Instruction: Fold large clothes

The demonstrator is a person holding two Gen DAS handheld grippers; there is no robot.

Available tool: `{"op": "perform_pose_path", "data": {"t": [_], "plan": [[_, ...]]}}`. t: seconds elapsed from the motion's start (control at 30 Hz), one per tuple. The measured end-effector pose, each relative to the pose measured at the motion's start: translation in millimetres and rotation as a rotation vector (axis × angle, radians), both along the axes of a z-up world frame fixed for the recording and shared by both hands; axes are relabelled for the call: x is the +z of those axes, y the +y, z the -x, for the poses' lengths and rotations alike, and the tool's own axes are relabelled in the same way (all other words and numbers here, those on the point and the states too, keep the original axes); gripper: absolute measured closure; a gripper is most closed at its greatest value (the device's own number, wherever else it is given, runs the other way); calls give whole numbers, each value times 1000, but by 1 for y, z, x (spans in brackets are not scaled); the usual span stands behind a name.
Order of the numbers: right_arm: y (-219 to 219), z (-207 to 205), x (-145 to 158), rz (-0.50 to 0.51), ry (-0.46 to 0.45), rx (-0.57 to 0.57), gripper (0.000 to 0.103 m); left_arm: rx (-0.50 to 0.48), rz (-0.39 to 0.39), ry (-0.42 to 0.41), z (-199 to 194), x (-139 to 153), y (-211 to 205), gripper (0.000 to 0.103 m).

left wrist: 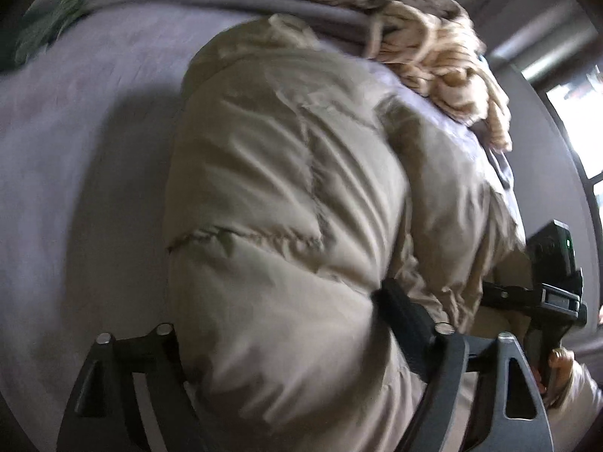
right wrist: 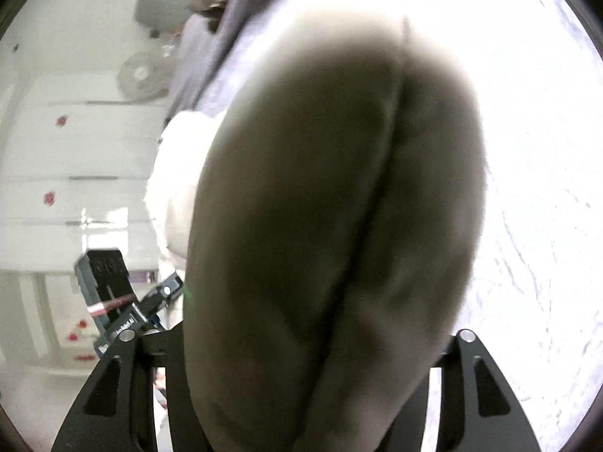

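A beige puffer jacket (left wrist: 286, 196) with a fur-trimmed hood (left wrist: 426, 56) lies on a grey-lilac bed sheet (left wrist: 83, 143). My left gripper (left wrist: 301, 339) is shut on the jacket's near edge; the padded fabric bulges between its black fingers (left wrist: 407, 312). My right gripper (right wrist: 312, 358) is shut on another part of the same jacket (right wrist: 331, 207), which fills that view, dark and blurred. The right gripper's body (left wrist: 554, 282) shows at the right of the left wrist view, and the left gripper's body (right wrist: 113, 293) shows at the lower left of the right wrist view.
A green garment (left wrist: 49, 26) lies at the bed's far left corner. A bright window (left wrist: 580, 113) is to the right. A white wardrobe (right wrist: 75, 158) and a fan (right wrist: 145, 73) stand beyond the bed. The overexposed sheet (right wrist: 539, 188) is at the right.
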State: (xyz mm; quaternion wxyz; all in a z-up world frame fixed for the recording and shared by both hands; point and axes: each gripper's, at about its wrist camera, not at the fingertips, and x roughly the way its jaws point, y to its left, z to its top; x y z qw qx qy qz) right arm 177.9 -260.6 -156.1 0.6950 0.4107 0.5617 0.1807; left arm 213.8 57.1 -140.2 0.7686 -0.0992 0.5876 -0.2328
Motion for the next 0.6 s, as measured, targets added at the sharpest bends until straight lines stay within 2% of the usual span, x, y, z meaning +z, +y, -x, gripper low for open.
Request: {"op": "perform_pose_path", "data": {"t": [0.07, 0.13, 0.2, 0.23, 0.3, 0.37, 0.43, 0.5, 0.53, 0.6], "plan": [[-5, 7, 4, 19, 18, -28, 40, 8, -3, -3, 5, 1, 10, 16], [-14, 22, 26, 113, 1, -52, 40, 16, -46, -33, 9, 12, 14, 16], [-23, 41, 56, 209, -61, -94, 40, 37, -79, -117, 13, 35, 22, 16], [-28, 53, 73, 224, -107, -117, 40, 51, -80, -147, 9, 46, 21, 16], [-36, 75, 98, 187, -186, -132, 40, 86, -82, -198, -1, 62, 36, 19], [-26, 68, 117, 116, -241, -96, 40, 110, -95, -217, -20, 65, 37, 19], [-11, 56, 115, 100, -222, -36, 40, 126, -118, -218, -43, 57, 23, 19], [16, 32, 99, 194, -147, -7, 39, 140, -149, -215, -57, 48, 11, 19], [24, 17, 87, 229, -100, -13, 39, 148, -149, -211, -60, 44, 10, 19], [23, 4, 64, 221, -45, -45, 40, 165, -135, -197, -62, 39, 9, 19]]}}
